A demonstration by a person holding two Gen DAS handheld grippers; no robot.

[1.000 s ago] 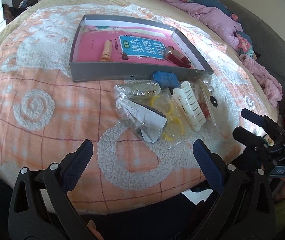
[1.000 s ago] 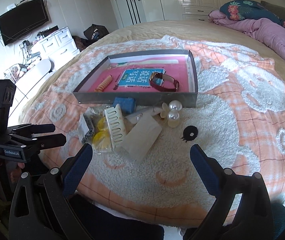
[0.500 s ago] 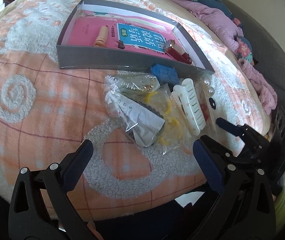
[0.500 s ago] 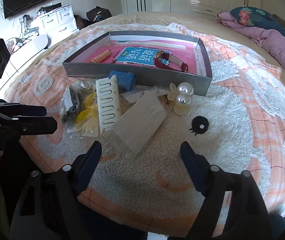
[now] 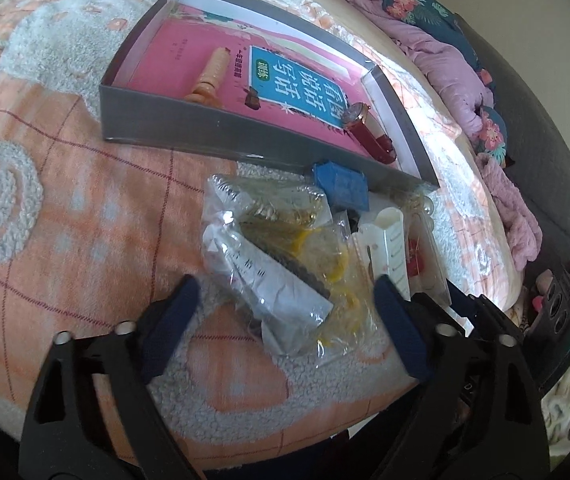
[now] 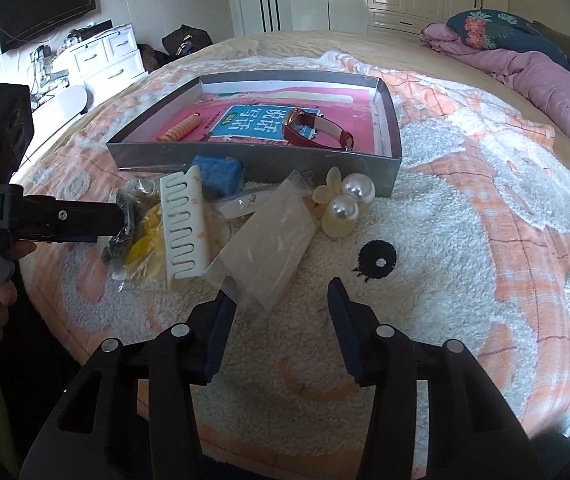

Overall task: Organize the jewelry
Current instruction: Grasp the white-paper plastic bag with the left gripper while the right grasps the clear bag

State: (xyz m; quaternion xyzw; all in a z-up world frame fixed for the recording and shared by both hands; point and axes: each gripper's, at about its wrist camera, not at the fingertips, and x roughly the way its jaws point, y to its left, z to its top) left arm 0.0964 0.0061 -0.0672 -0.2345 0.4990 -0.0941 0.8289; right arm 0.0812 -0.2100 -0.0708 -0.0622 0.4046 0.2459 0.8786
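Observation:
A grey tray (image 5: 221, 128) (image 6: 253, 160) on the bed holds a pink book, a red watch (image 5: 369, 134) (image 6: 317, 130) and an orange spiral hair tie (image 5: 211, 76) (image 6: 183, 128). In front of it lies a pile: clear bags with yellow pieces (image 5: 285, 256) (image 6: 141, 240), a white claw clip (image 5: 393, 248) (image 6: 185, 228), a blue box (image 5: 343, 188) (image 6: 219, 172), a clear packet (image 6: 269, 240) and a pearl clip (image 6: 345, 204). My left gripper (image 5: 285, 320) is open around the near end of the bags. My right gripper (image 6: 281, 320) is open just short of the clear packet.
The bed is covered by an orange and white fleece blanket (image 6: 465, 240). A purple quilt (image 6: 537, 68) lies at the far right. The bed edge runs just below both grippers. A dresser (image 6: 97, 56) and TV stand to the left.
Both grippers have moved forward towards the pile. The left one now straddles the bags; the right one has narrowed a little and come close to the clear packet.

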